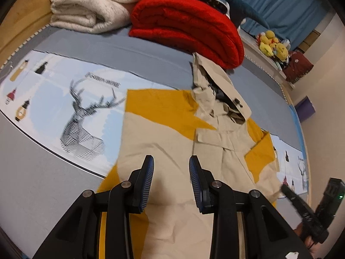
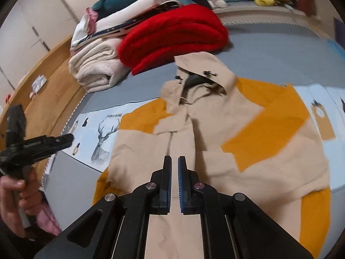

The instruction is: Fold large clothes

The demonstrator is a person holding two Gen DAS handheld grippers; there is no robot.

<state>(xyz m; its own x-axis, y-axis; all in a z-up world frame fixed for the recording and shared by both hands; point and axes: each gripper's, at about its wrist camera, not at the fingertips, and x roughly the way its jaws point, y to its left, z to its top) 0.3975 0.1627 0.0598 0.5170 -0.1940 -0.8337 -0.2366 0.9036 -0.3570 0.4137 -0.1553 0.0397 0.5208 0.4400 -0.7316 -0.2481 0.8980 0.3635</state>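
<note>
1. Seen from the left wrist, the left tongs (image 1: 171, 182) hang over the jacket (image 1: 172, 142), spread part way with nothing between the pads. The beige and yellow jacket lies flat on the bed (image 1: 151, 54), over a printed sheet with a deer (image 1: 84, 116). Its long axis runs straight away from the tongs, hood (image 1: 217, 90) at the far end by the red blanket (image 1: 187, 26) and cream blanket (image 1: 90, 4). The right tongs (image 1: 301, 207) show blurred at the lower right edge.

2. Seen from the right wrist, the right tongs (image 2: 175, 183) stand nearly pressed together, a thin gap between the pads, pinching nothing. They point up the jacket's (image 2: 215, 129) front placket toward the hood (image 2: 204, 75). A yellow and beige sleeve (image 2: 269, 125) spreads out to the right, so I judge the right hand nearer to it. The left tongs (image 2: 38, 144), gripped by a hand (image 2: 19, 196), sit off the left hem.
</note>
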